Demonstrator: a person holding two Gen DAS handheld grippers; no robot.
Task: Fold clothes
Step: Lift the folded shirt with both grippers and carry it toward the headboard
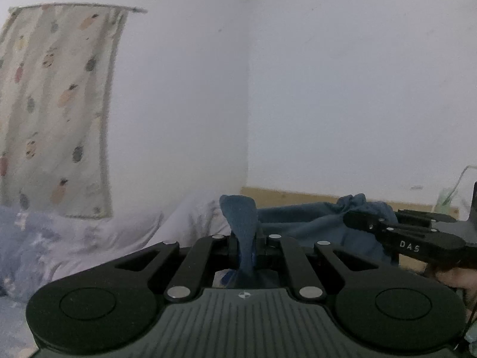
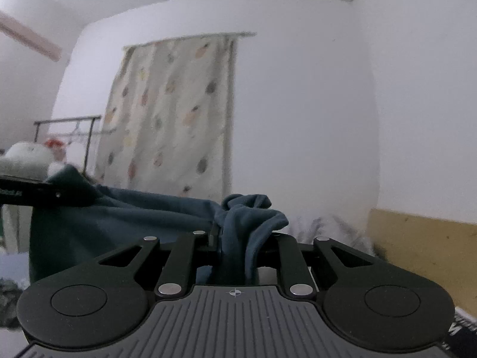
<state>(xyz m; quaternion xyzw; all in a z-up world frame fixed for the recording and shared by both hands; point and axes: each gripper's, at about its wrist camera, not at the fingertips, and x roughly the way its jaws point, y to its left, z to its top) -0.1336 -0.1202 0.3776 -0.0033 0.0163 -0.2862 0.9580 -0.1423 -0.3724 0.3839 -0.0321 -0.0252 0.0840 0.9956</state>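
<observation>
I have the blue garment (image 1: 313, 223) strung up between my two tools, raised against the white walls. In the left wrist view a narrow strip of its edge (image 1: 240, 223) stands up out of the left tool (image 1: 246, 249), whose jaws are clenched on it; the cloth pokes above the fingers and a bit of it trails down behind them. From there the fabric sags across to the right tool (image 1: 372, 223), seen side-on at the right edge of that view with a bunch of blue cloth gathered at its tip and part of a hand under it.

In the right wrist view the right tool (image 2: 238, 249) is clamped on a thicker, crumpled wad of the same garment (image 2: 250, 217), which spills over the top of the fingers. The cloth runs leftward in a slack band to the left tool (image 2: 59, 192), which enters dark from the left edge with fabric at its tip.

Beyond the garment hangs a pale curtain (image 2: 173, 113) printed with coloured blobs. A bed (image 1: 89, 238) with light floral bedding lies below it in the left wrist view. A yellowish wooden board (image 2: 423, 244) runs along the foot of the right wall. A dark clothes rack (image 2: 68, 125) stands far left.
</observation>
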